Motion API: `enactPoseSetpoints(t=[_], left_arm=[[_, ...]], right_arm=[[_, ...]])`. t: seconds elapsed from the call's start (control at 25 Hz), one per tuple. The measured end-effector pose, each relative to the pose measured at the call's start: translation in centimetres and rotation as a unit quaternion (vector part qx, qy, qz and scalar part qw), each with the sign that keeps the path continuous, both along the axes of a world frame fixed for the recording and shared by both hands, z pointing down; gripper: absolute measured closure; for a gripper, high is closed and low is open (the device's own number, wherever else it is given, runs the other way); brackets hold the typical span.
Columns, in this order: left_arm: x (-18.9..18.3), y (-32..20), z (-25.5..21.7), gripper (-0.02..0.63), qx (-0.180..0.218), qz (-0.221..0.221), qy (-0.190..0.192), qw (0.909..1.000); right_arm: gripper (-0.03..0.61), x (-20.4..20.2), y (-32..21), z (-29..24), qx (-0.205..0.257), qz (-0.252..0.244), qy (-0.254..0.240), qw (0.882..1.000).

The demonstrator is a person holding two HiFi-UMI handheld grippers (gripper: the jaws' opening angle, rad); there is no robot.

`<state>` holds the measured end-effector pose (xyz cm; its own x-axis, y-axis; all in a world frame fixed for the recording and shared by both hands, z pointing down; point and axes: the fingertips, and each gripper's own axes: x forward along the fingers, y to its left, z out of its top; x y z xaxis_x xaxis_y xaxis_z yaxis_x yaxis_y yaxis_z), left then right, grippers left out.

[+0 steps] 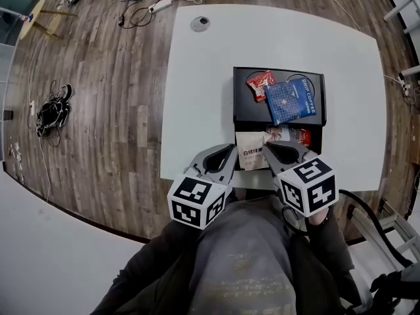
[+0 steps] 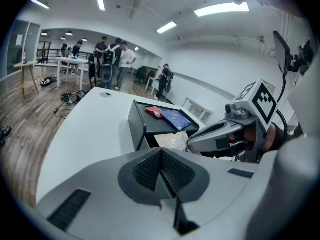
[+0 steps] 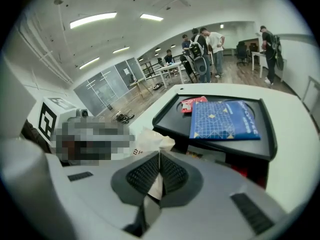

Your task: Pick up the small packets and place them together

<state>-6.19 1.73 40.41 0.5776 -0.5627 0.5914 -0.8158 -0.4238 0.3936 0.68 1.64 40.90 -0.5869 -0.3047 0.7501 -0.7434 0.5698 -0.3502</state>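
I've got a white tabletop [image 1: 197,97]. Directly on it: black tray [image 1: 243,110] toward my side, round cable port [image 1: 200,23] near the far edge. One beige packet [image 1: 249,157] just in front of the tray, can't tell if resting.

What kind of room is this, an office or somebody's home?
Most likely an open-plan office or lab: ceiling strip lights, a large white table on a wood floor strewn with power strips and cables, and people gathered at other tables behind.
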Motion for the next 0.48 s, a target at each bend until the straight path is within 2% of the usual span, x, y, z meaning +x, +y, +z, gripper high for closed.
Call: enactPoseSetpoints(t=[0.28,0.48], left_arm=[[0.5,1.5,-1.3,0.621,0.023,0.015,0.002,0.9996],[0.2,0.7,-2.7,0.621,0.044,0.012,0.002,0.9989]], right_arm=[[0.572,0.4,1.1,-2.6,0.039,0.019,-0.006,0.999],[0.572,0.2,0.1,-4.7,0.066,0.021,-0.009,0.998]])
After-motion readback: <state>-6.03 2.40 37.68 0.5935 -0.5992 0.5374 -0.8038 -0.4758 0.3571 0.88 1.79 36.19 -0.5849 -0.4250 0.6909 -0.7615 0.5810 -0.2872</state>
